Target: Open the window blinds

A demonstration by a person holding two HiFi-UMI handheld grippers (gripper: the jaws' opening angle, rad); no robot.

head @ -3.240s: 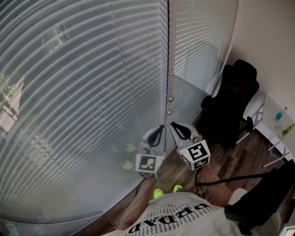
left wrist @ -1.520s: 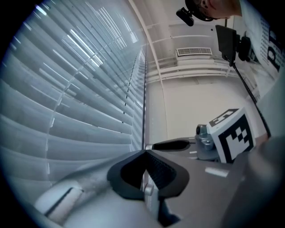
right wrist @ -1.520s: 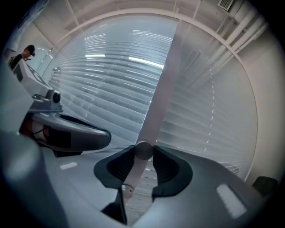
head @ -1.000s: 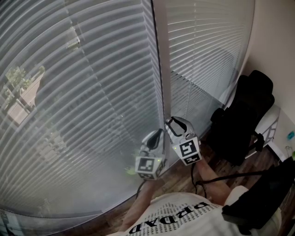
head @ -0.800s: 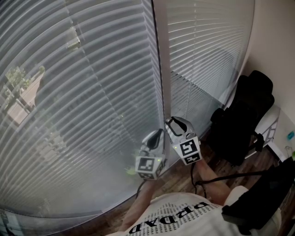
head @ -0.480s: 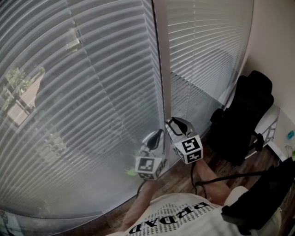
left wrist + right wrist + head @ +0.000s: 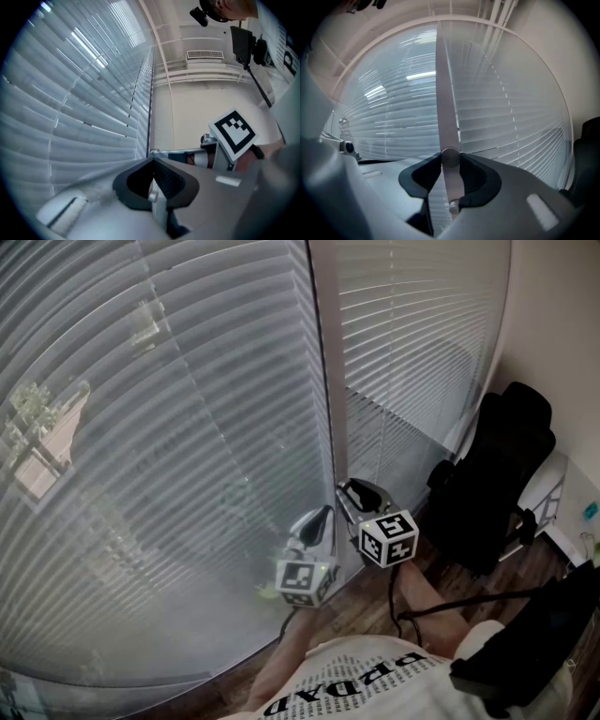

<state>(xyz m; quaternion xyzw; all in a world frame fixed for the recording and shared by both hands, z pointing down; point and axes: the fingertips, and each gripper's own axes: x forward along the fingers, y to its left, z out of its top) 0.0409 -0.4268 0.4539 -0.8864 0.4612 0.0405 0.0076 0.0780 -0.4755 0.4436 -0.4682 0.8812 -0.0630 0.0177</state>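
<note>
Right gripper has its fingers clamped on the blinds' tilt wand, between two windows. Left gripper sits just left, fingers closed and empty. Blinds look partly tilted, outdoors faintly visible; more twisting probably remains.
</note>
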